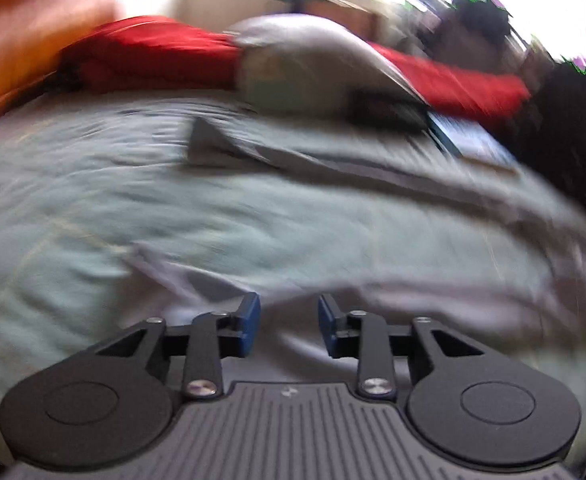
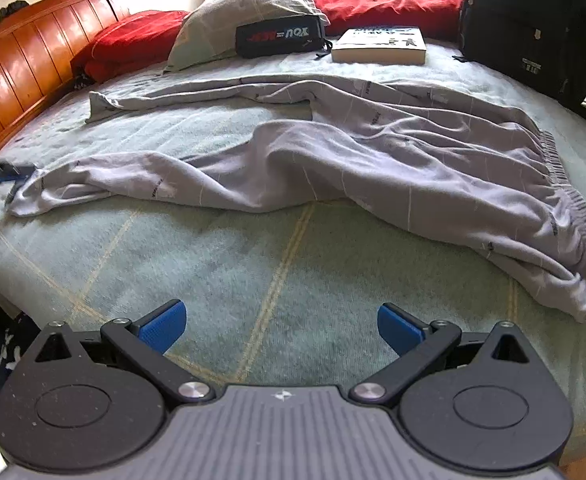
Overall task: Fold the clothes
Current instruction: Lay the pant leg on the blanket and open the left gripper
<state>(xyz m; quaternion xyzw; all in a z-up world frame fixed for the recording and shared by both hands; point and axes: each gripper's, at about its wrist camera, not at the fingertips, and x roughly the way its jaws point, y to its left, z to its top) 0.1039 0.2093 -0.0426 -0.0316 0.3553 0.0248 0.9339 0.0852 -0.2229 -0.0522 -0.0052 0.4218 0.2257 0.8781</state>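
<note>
Light grey trousers (image 2: 373,160) lie spread across a pale green blanket (image 2: 253,280) on a bed, waistband at the right, both legs running left. My right gripper (image 2: 281,326) is open wide over bare blanket, short of the trousers' near edge. In the blurred left wrist view, my left gripper (image 1: 289,328) is open with a narrower gap, low over the near leg of the trousers (image 1: 221,280); nothing sits between its pads. The left gripper's tip (image 2: 1,174) also shows in the right wrist view, beside the near leg's cuff.
A grey pillow (image 2: 245,12), red pillows (image 2: 133,40), a black pouch (image 2: 279,38) and a book (image 2: 379,46) lie at the far side. A black backpack (image 2: 533,28) stands at the right. A wooden headboard (image 2: 33,52) runs along the left.
</note>
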